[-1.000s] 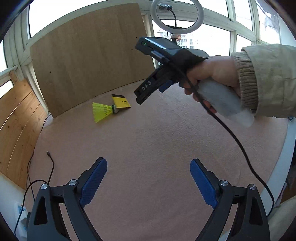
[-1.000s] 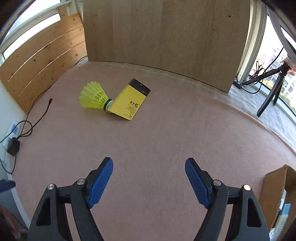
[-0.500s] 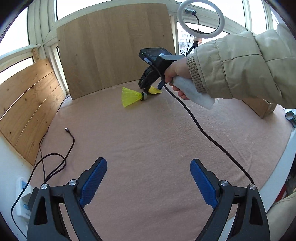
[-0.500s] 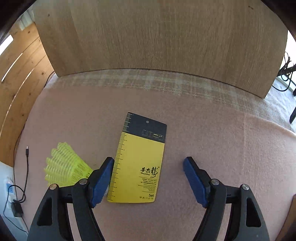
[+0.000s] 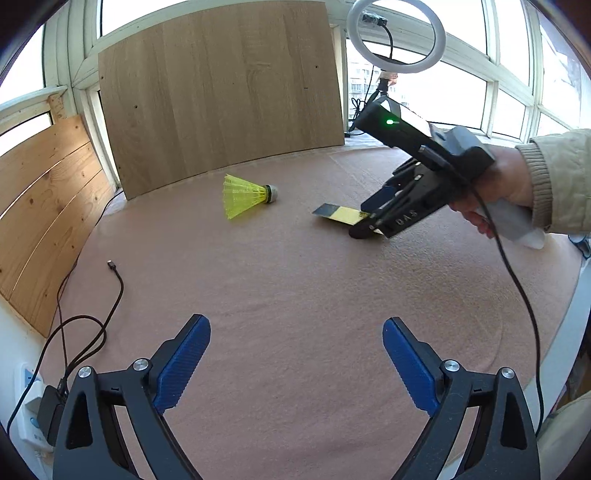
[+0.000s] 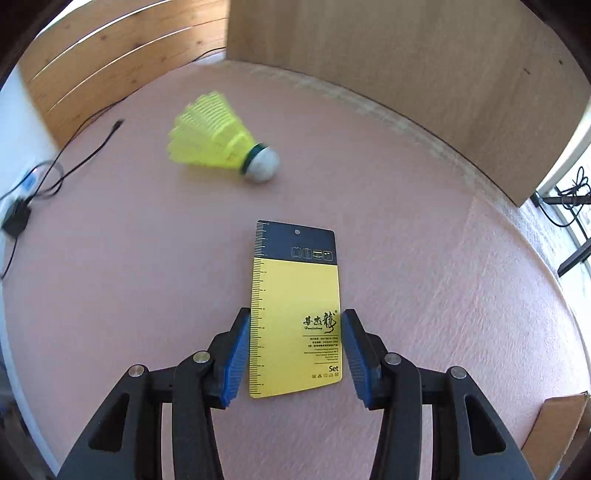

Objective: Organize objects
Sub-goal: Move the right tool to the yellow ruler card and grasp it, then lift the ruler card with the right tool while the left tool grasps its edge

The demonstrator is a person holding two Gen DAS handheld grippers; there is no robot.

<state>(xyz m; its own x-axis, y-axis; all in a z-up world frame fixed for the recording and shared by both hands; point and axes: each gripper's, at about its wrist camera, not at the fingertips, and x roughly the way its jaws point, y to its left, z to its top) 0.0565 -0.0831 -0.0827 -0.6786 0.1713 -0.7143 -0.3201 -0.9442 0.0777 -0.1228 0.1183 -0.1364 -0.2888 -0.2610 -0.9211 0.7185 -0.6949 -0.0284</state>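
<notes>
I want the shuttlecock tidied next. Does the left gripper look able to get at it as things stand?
Probably yes. The left gripper is open and holds nothing, and only bare pink cloth lies between it and the shuttlecock. The right gripper sits off to the side, over the yellow card.

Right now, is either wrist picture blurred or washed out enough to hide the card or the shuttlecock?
Left wrist view: windows blown out white, ring light backlit, but shuttlecock sharp; card partly hidden by the right claw. Right wrist view: shuttlecock smeared by motion blur, card crisp, print legible; strong fisheye bending at the edges of both.
</notes>
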